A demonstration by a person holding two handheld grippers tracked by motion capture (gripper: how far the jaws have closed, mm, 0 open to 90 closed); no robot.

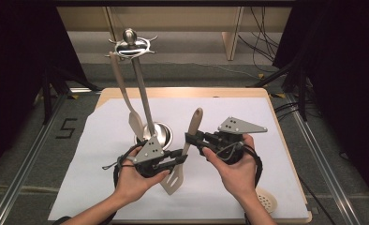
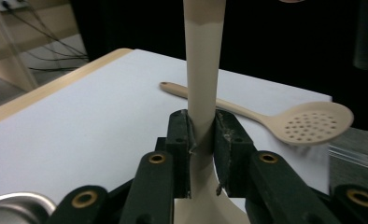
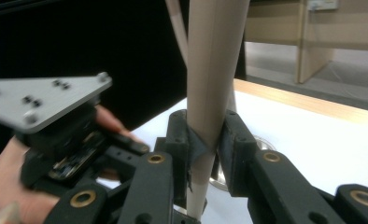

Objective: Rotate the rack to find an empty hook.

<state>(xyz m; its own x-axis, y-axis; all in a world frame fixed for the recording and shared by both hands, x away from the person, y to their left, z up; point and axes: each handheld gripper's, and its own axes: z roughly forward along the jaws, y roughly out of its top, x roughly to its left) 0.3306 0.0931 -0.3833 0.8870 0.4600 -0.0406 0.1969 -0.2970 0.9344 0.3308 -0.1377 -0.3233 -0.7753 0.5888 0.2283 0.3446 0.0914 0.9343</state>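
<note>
Two hand-held grippers (image 1: 180,154) (image 1: 192,139), one spatula (image 1: 185,150)

1. This is looking like a lab or recording studio, not a home kitchen.
2. Black curtains (image 1: 14,70) are hanging on both sides, closing off the work space.
3. A wooden table (image 1: 285,140) is standing on grey carpet, with a white paper sheet (image 1: 103,140) covering its top.
4. Metal rails (image 1: 25,164) are running along the floor beside the table, and a number five (image 1: 66,127) is marked on the floor.
5. Loose cables (image 1: 262,42) are lying on the floor behind, near plain wooden furniture (image 1: 232,33).
</note>
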